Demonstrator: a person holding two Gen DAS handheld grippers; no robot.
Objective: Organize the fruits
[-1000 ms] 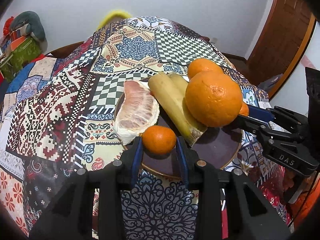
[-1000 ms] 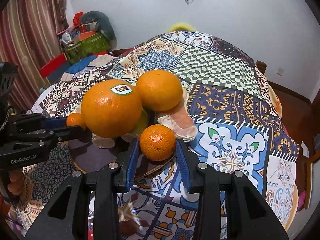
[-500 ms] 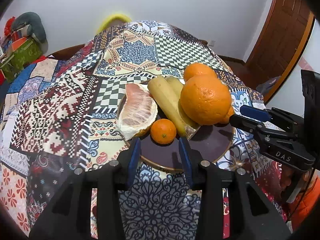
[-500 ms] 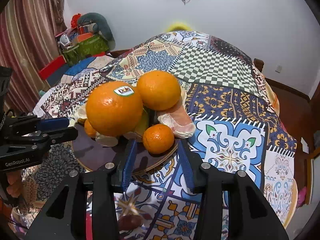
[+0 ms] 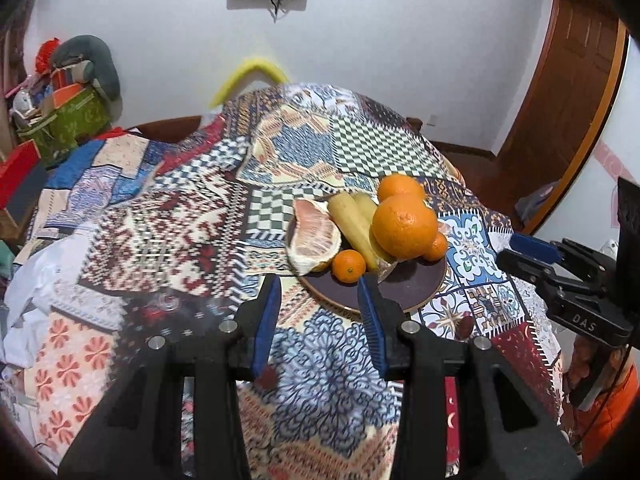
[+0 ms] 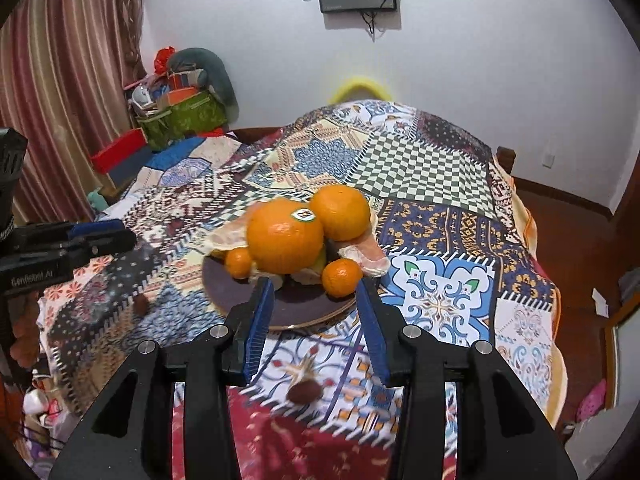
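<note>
On the patchwork-covered counter (image 5: 168, 240) sits a dark round plate (image 5: 416, 284) holding all the fruit in one heap.

In the left wrist view, going left to right across the plate: a peeled pomelo piece (image 5: 314, 238) lies at the left rim, cut flesh up, its long axis running from the near edge toward the far wall. Just in front of it, touching its near end, is a small tangerine (image 5: 349, 266). Next come the bananas (image 5: 354, 226), lying side by side with their long axis slanting from far-left to near-right; the near ends pass under the big orange (image 5: 405, 226), which rests on top of them. A second orange (image 5: 400, 187) sits behind the big one, and another small tangerine (image 5: 436, 246) peeks out at its right, against it. The near part of the plate is bare.

The left tool (image 5: 320, 312) hangs over the counter just short of the plate's near-left rim, its blue-padded fingers spread apart with nothing between them. The right tool (image 5: 532, 252) shows at the right edge of this view, near the plate but apart from it.

In the right wrist view the same heap reads: pomelo piece (image 6: 230, 240), small tangerine (image 6: 238, 263), big orange (image 6: 285, 237) with a sticker on top, second orange (image 6: 340, 212), then the other small tangerine (image 6: 342, 278) at the near right, with a further pale pomelo piece (image 6: 366, 254) behind it. The right tool (image 6: 314, 320) is over the plate's (image 6: 240, 304) near rim, fingers apart and holding nothing. The left tool (image 6: 100, 236) enters from the left edge, clear of the plate.
</note>
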